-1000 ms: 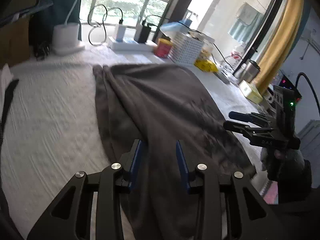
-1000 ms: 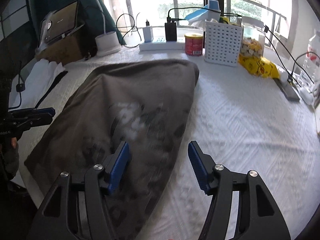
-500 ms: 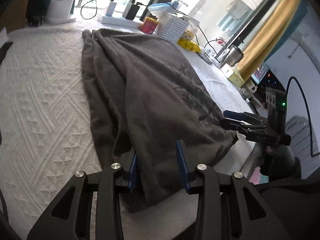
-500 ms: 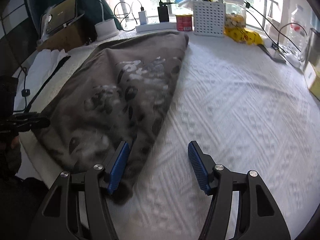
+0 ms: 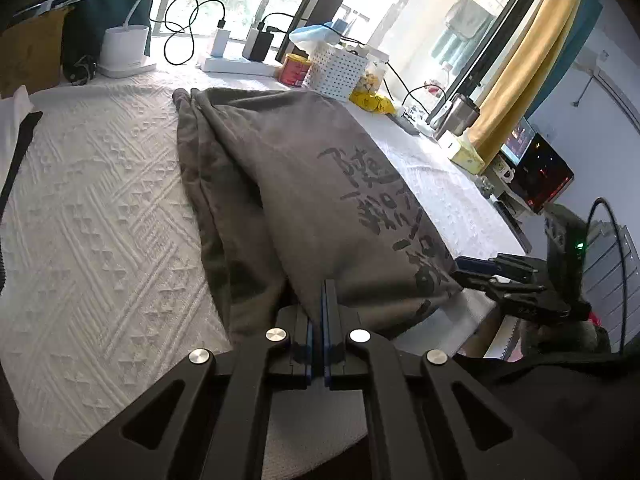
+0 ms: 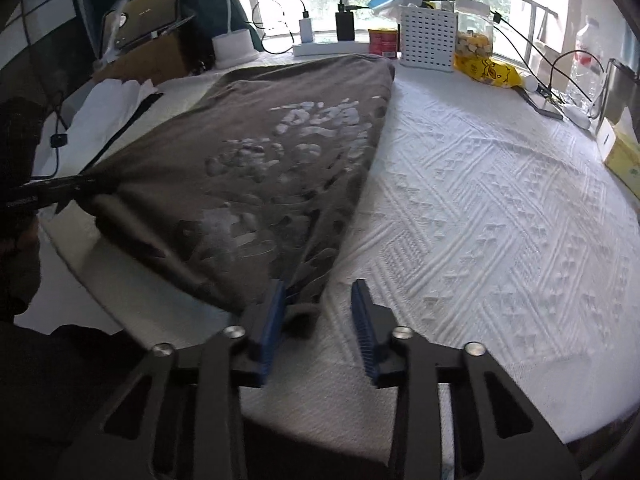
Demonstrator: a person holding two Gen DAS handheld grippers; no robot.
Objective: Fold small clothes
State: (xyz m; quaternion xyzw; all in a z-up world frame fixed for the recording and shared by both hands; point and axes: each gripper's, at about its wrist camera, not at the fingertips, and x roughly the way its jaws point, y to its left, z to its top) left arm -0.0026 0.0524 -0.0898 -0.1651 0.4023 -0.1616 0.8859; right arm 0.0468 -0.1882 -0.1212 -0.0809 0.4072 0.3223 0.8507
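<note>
Now both claws are at the near hem of the gray shirt point(image 5: 312, 184), which lies flat on the white bedspread point(image 5: 100, 216) with its far end up by the white basket point(image 5: 338, 70).

To do this step well, each claw should bite one near corner of the shirt, and bite all the layers, not just the top one. Then both should lift together and at the same height, so the hem stays straight. If one side goes up first, I think the fold will come out crooked.

The left claw point(image 5: 323, 292) is closed all the way. Its two blue pads are pressed together on the near edge of the shirt, at the left corner, and the cloth looks pulled tight from there.

The right claw point(image 6: 318, 300) is part way open and is closing. The other near corner of the shirt sits between its blue pads point(image 6: 272, 312). The cloth lies against the left pad, but the right pad is not touching it, so it has no hold yet. It should finish closing before any lift.

Past the shirt, near the basket, are a red can point(image 6: 383, 42) and a yellow bag point(image 6: 486, 70). They are well away from the shirt's near edge.
</note>
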